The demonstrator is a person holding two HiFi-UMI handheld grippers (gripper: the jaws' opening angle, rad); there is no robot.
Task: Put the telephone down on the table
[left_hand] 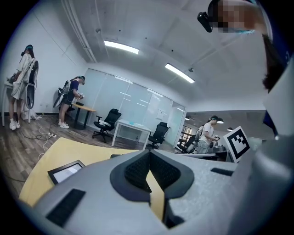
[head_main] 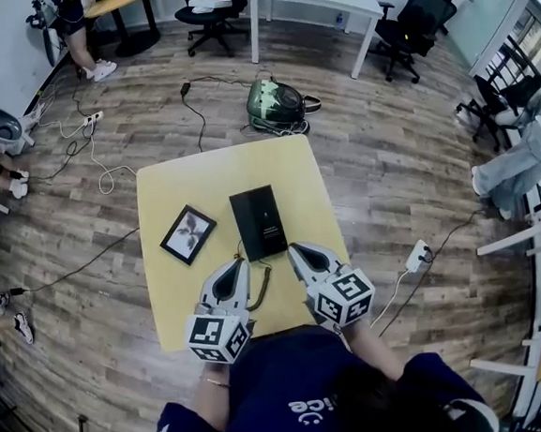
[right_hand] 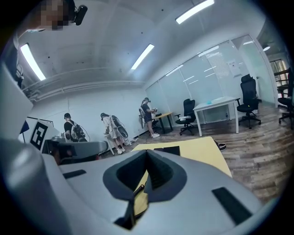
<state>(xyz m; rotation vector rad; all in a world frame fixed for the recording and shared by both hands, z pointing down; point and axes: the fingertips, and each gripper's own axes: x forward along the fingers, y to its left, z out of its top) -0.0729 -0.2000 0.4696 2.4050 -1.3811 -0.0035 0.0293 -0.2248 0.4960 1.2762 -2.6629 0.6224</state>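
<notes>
The black telephone lies flat near the middle of the yellow table, and its coiled cord trails toward the front edge. My left gripper sits just left of the phone's near end. My right gripper sits just right of it. Both point away from me, with the cord between them. In the left gripper view the jaws meet at the tip with nothing between them. The right gripper is likewise shut and empty, with the phone ahead and the cord showing below.
A black picture frame lies on the table left of the phone, also visible from the left gripper. On the wooden floor are cables, a power strip and a green bag. Office chairs, white desks and people stand around.
</notes>
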